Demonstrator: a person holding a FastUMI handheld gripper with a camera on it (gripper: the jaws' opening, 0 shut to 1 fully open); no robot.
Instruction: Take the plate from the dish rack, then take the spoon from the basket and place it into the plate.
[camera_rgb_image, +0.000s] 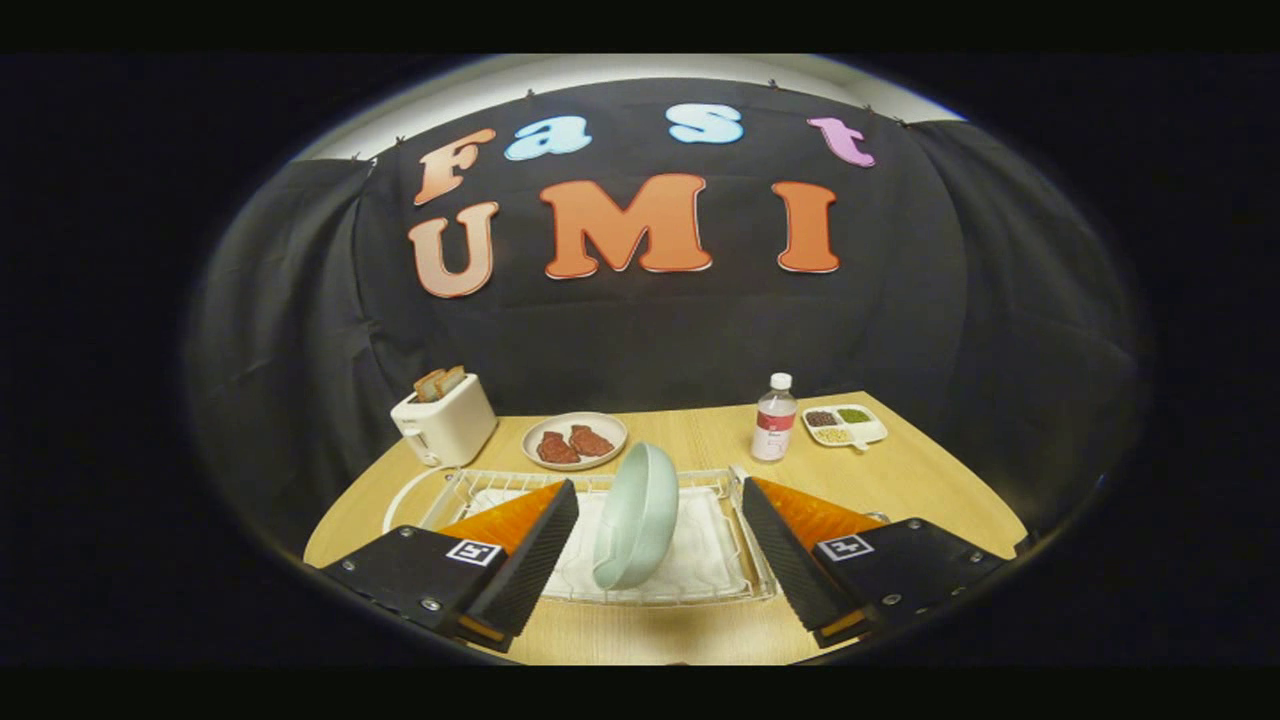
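Plate stands on edge in the dish rack near the bench's front edge, between my gripper fingers, which are spread wide and touch nothing. My worry: closing off-centre on that curved rim could tip it flat or drag the light rack. Toaster, meat dish and bottle stand well beyond.

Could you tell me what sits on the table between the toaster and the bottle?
In the gripper view, a plate with two pieces of meat lies between the toaster and the bottle, beyond the open gripper fingers and dish rack.
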